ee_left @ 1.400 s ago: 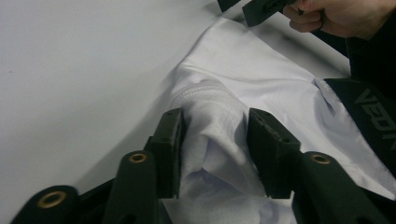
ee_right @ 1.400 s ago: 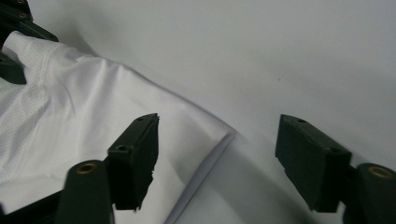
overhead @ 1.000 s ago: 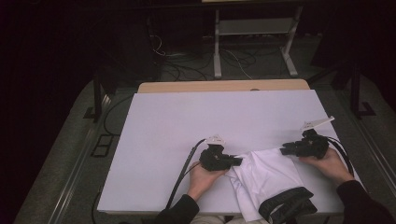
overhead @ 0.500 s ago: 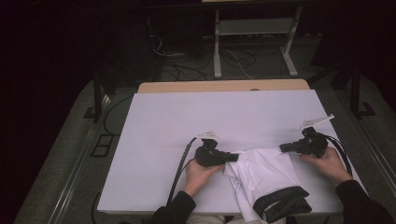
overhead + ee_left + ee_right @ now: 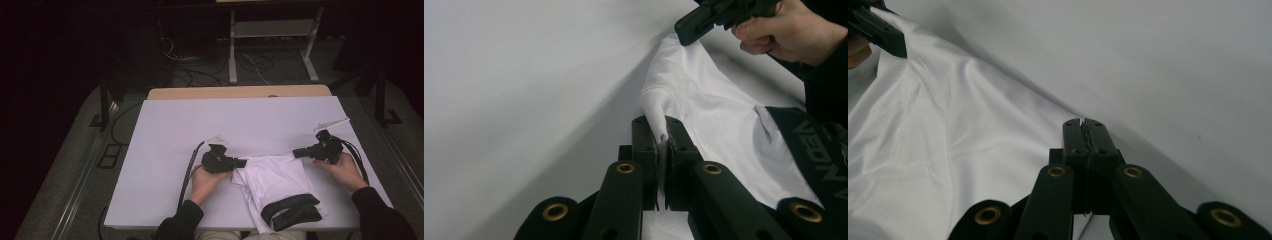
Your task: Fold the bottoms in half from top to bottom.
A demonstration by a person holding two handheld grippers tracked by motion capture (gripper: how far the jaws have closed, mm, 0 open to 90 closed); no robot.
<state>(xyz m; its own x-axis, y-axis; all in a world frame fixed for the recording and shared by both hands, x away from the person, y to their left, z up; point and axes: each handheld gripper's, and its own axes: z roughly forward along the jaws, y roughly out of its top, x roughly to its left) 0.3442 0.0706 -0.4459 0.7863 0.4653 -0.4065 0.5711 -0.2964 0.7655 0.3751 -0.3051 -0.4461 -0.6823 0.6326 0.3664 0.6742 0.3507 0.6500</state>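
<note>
Pinching white garment point(image 5: 704, 112), left tool point(image 5: 663, 137).

Smooth white cloth garment point(image 5: 272, 180), matt white table point(image 5: 200, 125)

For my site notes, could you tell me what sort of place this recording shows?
Probably a lab or recording workspace: a table with a plain white cover, loose cables across the floor behind it, and a metal stand in a dark room.

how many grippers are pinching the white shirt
2. The left gripper grips the shirt at its far left corner; the right gripper is shut at its far right corner, though the cloth between its fingers is hard to see.
</note>
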